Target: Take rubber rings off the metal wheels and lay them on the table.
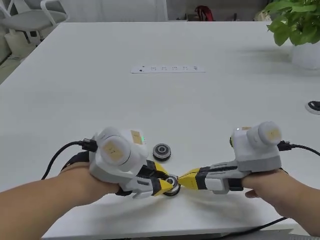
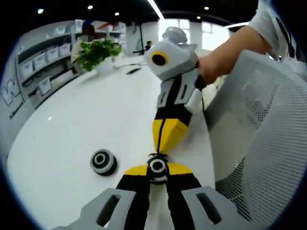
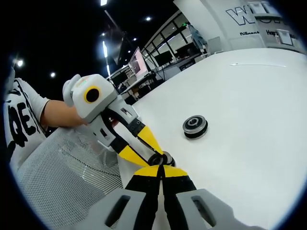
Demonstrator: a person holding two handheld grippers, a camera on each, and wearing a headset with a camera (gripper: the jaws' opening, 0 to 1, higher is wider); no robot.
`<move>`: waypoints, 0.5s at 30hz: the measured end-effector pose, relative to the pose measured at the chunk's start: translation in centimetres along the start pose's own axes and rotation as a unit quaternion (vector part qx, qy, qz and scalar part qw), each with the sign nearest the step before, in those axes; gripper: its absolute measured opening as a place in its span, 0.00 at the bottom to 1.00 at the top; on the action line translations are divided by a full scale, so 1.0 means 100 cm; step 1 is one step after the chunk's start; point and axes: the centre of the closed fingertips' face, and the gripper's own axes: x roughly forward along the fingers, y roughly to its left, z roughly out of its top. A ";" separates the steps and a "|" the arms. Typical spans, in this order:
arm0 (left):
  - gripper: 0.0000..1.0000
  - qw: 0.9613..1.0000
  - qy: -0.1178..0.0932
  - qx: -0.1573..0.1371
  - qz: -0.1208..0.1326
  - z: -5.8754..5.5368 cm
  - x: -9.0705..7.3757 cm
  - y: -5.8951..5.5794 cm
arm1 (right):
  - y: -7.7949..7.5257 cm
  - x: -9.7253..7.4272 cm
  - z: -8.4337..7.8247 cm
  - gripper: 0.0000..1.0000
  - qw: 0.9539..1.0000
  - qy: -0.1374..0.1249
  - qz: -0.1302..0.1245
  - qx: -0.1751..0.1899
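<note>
A small metal wheel [image 1: 172, 180] with a black rubber ring is held just above the white table [image 1: 165, 100] near its front edge. My left gripper [image 1: 168, 184] is shut on this wheel [image 2: 157, 165], one yellow fingertip on each side. My right gripper [image 1: 181, 180] comes in from the right with its jaws shut, its tips pinching the wheel's rubber rim [image 3: 160, 158]. In the left gripper view the right gripper [image 2: 159, 150] points down onto the wheel's far edge. A second wheel [image 1: 161, 151] with its black ring on lies flat on the table just beyond [image 2: 103, 162] [image 3: 195, 126].
A white power strip [image 1: 168, 69] lies mid-table. A potted plant [image 1: 296, 25] stands at the far right corner, with a small black object [image 1: 314, 106] at the right edge. A mesh chair back [image 2: 259, 134] sits close behind the table's front edge.
</note>
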 end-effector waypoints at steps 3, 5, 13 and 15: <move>0.12 1.000 0.000 0.001 0.000 0.000 0.000 0.000 | 0.000 0.000 0.000 0.00 1.000 -0.001 0.002 0.001; 0.12 1.000 0.001 0.001 -0.001 0.000 0.000 0.000 | 0.001 0.000 0.001 0.00 1.000 -0.001 0.004 0.002; 0.12 1.000 0.001 0.003 -0.001 0.000 0.000 0.000 | 0.005 0.001 0.002 0.00 1.000 -0.003 0.011 0.002; 0.12 1.000 0.002 0.002 -0.001 0.000 0.000 -0.001 | 0.006 0.001 0.002 0.00 1.000 -0.003 0.012 0.000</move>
